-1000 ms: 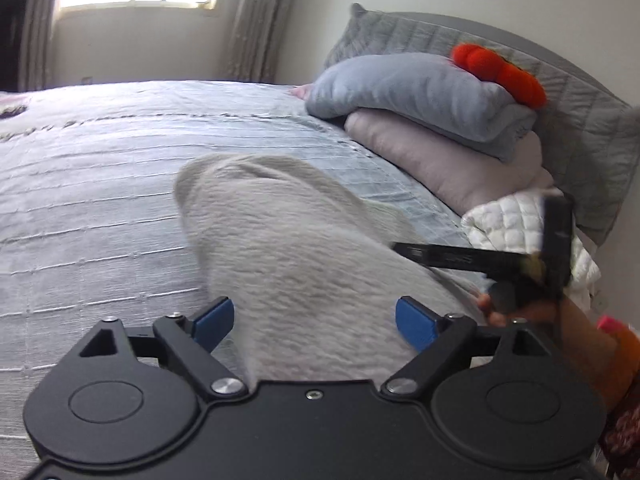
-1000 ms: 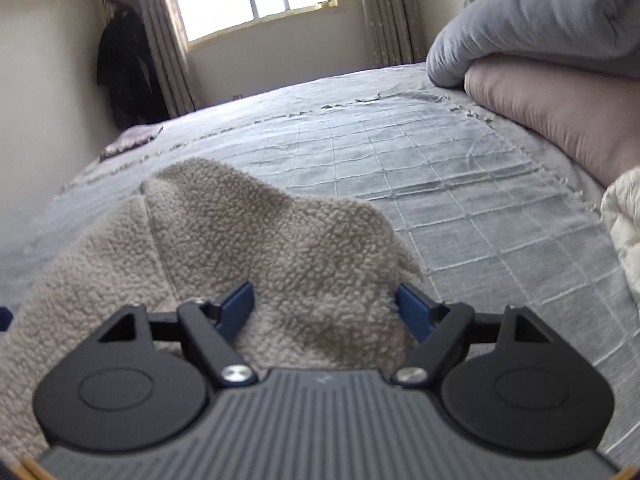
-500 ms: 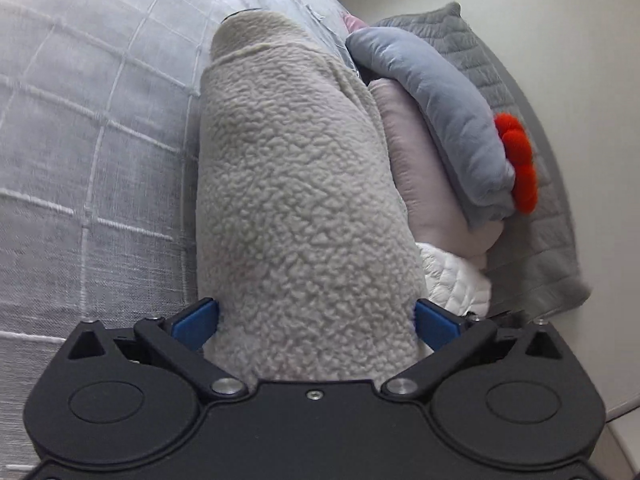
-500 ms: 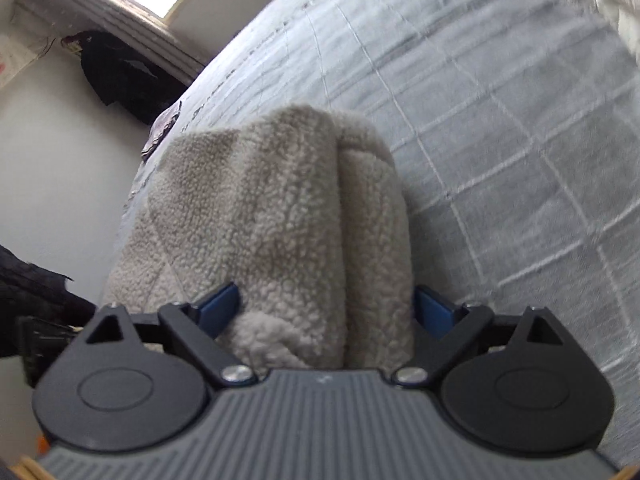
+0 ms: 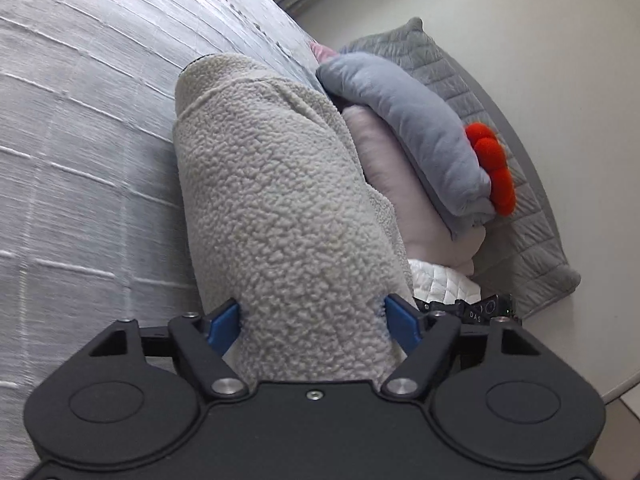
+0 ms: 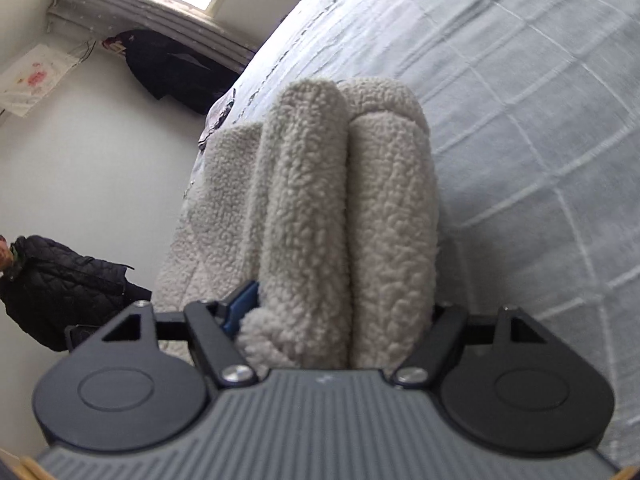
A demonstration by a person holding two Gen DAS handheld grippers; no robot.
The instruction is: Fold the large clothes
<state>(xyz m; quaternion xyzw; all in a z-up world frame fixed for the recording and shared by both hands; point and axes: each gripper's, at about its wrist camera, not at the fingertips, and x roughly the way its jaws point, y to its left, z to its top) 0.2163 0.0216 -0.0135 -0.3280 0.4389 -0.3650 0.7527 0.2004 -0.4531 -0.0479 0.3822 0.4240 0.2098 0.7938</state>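
A cream fleece garment (image 5: 280, 208) is folded into a thick bundle and lies on the grey quilted bed (image 5: 80, 140). My left gripper (image 5: 314, 320) has its blue pads pressed into both sides of the bundle. In the right wrist view the same fleece (image 6: 344, 208) shows two rolled folds side by side. My right gripper (image 6: 340, 316) is shut on those folds; its right pad is hidden by the fabric. Both views are tilted sideways.
Stacked pillows lie close to the right of the fleece: a grey one (image 5: 408, 120), a pink one (image 5: 404, 200), a red plush piece (image 5: 496, 168) and a white quilted item (image 5: 444, 284). A person in a dark jacket (image 6: 52, 288) stands beside the bed. A dark coat (image 6: 176, 68) hangs by the window.
Both grippers have closed in on the fleece and rolled sideways. The garment went from lying spread and loose to a tight bundle pinched at both ends.
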